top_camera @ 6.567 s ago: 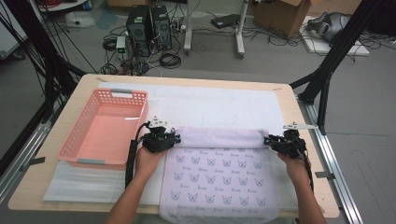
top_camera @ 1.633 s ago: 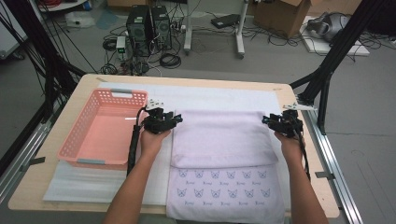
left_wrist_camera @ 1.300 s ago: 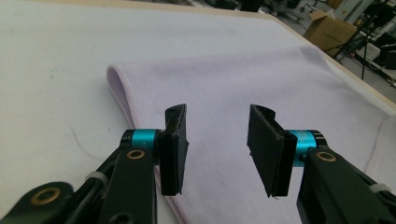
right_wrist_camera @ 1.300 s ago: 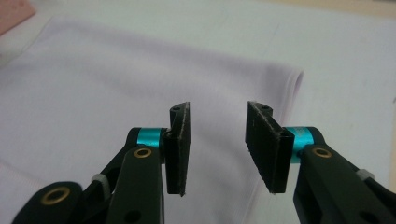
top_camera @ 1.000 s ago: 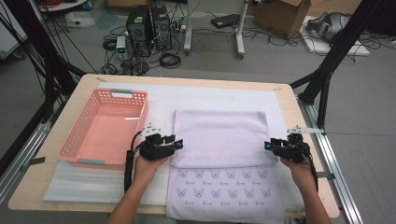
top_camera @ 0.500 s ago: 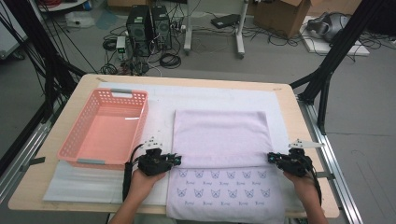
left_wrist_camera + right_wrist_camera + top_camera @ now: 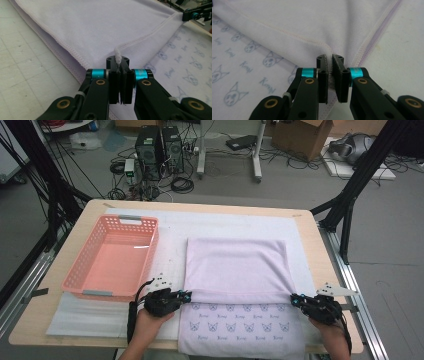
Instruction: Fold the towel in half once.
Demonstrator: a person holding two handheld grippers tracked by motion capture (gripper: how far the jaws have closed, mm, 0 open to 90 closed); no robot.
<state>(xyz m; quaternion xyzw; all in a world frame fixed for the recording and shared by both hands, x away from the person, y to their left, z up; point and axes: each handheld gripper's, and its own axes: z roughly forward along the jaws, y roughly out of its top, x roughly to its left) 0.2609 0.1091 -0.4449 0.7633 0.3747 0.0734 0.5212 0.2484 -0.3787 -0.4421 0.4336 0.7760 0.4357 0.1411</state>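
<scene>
Now both grippers, L point(image 7: 186, 294) & R point(image 7: 295, 298), clamp towel point(image 7: 235, 265) fold corners.

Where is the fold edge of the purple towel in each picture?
High view: the fold edge runs across the towel's lower part, between the left claw and the right claw.
Left gripper view: it slants from the claw tips to the upper right.
Right gripper view: it slants from upper left down to the claw tips.
Shared landmark: the cat-face print beside the edge.
</scene>
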